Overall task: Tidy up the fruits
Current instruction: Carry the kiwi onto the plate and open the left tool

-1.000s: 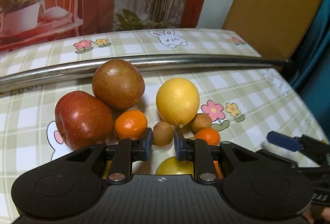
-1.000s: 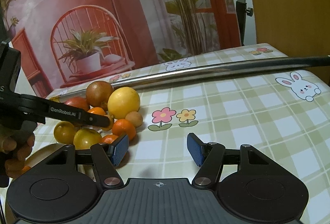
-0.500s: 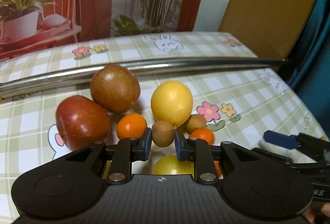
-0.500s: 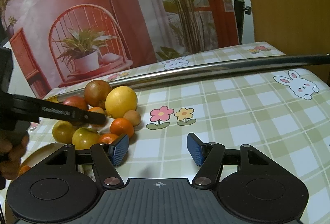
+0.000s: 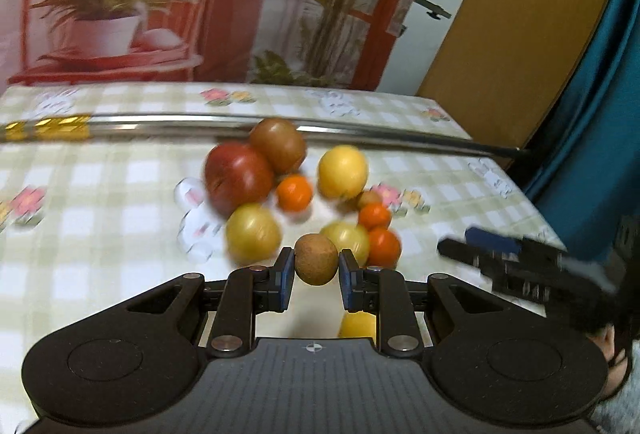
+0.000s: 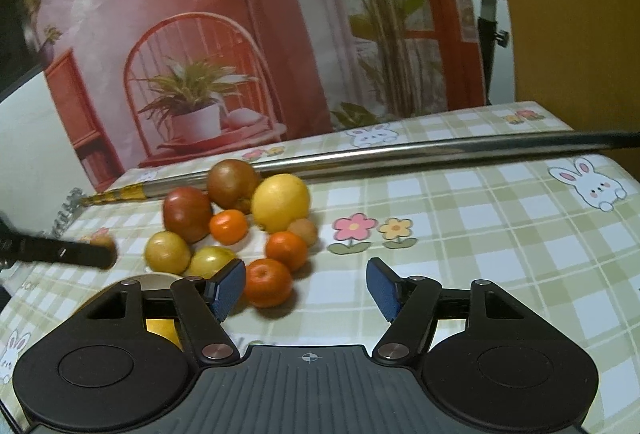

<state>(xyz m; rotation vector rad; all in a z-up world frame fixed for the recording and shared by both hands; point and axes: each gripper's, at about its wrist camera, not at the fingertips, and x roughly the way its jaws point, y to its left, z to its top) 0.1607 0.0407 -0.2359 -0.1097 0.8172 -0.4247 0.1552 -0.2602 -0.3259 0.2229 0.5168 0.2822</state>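
The left gripper (image 5: 316,276) holds a small round brown fruit with rough skin (image 5: 316,265) between its two blue pads, at the lower centre of the left wrist view. One second ago this fruit was lying in the heap, just in front of the half-open fingers; now the fingers are closed on it and it is lifted away. The heap looks farther off and blurred, so the gripper is moving back from it.

In the right wrist view the same gripper shows as a dark bar at the middle left edge, with the brown fruit (image 6: 105,241) at its tip, apart from the pile. The right gripper (image 6: 306,288) stands wide and empty at the lower centre, as before, with a small shiny orange mandarin (image 6: 267,282) just beside its left pad.

I think the picking step is done and the carrying step has begun. A round pale dish (image 6: 154,279) shows at the lower left, partly hidden behind the gripper body; it is probably the place for the fruit. The other fruits still wait on the checked green tablecloth (image 6: 500,234).
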